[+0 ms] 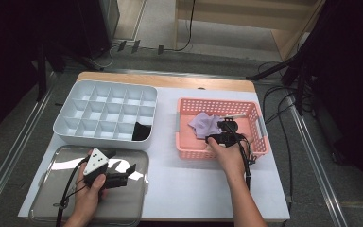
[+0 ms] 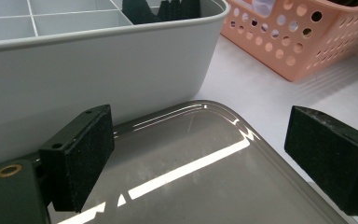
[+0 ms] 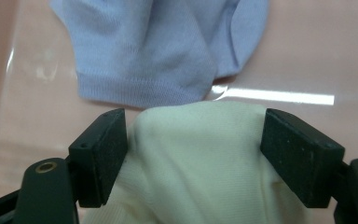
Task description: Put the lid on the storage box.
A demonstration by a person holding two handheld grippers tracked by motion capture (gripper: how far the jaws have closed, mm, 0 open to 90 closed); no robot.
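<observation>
My right gripper [image 1: 219,132] reaches down into the pink basket [image 1: 189,152]. Its jaws stand open in the right gripper view [image 3: 196,122], and a cream sock [image 3: 196,177] bulges between the two pads and touches their inner faces. Just beyond it a lilac sock [image 3: 158,56] lies flat on the basket floor; it also shows in the high view [image 1: 203,124]. My left gripper [image 1: 120,161] hovers open and empty over the metal tray [image 1: 52,189], its pads [image 2: 81,154] wide apart above the shiny surface [image 2: 191,177].
A grey divided organiser [image 1: 75,135] stands behind the tray, its near wall close in front of the left gripper [image 2: 98,70]. A black cloth item [image 1: 142,131] fills its near right compartment. The basket's perforated corner [image 2: 279,51] sits to the right. Cables trail off the table's right side.
</observation>
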